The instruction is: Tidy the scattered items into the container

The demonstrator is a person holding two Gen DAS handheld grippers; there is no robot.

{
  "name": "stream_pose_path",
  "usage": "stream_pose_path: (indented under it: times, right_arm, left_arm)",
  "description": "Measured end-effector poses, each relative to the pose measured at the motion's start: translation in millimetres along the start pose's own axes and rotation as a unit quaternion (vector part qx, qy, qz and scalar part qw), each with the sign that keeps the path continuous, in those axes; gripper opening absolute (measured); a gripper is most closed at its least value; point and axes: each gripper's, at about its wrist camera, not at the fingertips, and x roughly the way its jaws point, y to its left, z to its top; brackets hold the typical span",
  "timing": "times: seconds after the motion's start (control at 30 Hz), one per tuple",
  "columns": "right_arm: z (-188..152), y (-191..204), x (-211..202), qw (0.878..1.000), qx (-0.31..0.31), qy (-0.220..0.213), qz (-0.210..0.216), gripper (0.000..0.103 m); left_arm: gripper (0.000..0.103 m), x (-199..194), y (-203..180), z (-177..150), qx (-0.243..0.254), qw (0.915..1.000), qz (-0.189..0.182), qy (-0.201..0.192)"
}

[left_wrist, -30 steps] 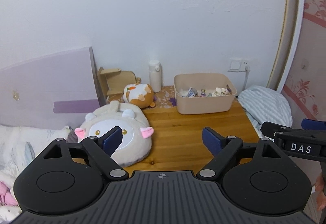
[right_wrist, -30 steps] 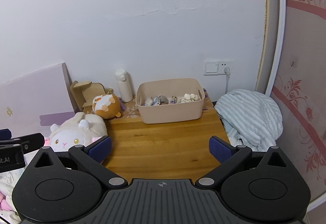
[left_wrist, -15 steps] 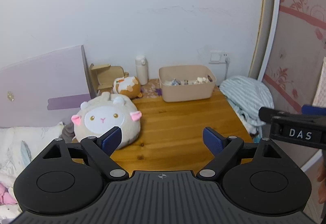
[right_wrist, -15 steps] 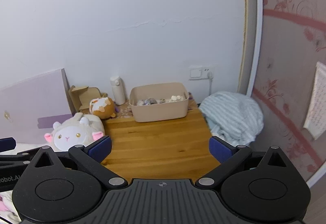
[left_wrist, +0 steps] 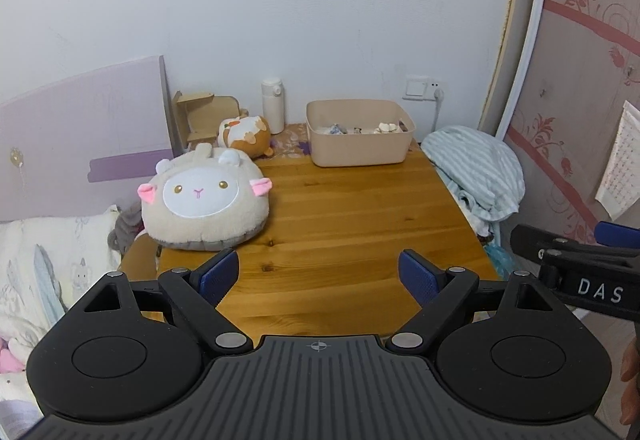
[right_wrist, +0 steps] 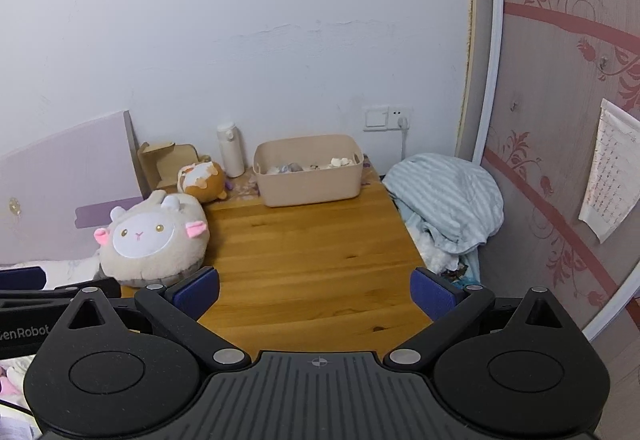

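Note:
A beige plastic bin (left_wrist: 360, 138) stands at the far end of the wooden table (left_wrist: 344, 232), against the wall, with several small items lying inside it. It also shows in the right wrist view (right_wrist: 310, 176). My left gripper (left_wrist: 320, 276) is open and empty, held back over the table's near edge. My right gripper (right_wrist: 316, 294) is open and empty too, over the near right part of the table (right_wrist: 316, 260). Its side shows at the right edge of the left wrist view (left_wrist: 580, 260).
A large sheep plush (left_wrist: 204, 200) lies on the table's left side, a small orange-and-white plush (left_wrist: 244, 134) behind it. A white bottle (left_wrist: 272, 104) and a wooden stand (left_wrist: 204, 112) stand at the back. A striped blanket (left_wrist: 476, 168) is heaped right of the table.
Both grippers have pulled back and up from the table. The bin and plushes look smaller and farther away, and more of the right wall shows. Both stay open.

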Motion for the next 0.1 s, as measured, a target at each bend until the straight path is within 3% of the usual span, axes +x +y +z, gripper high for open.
stream_pose_path:
  times: [0.1]
  right_arm:
    - [-0.4, 1.1, -3.0, 1.0, -0.006, -0.005, 0.001, 0.103]
  left_arm:
    - [0.089, -2.6, 4.0, -2.3, -0.008, 1.0, 0.004, -0.004]
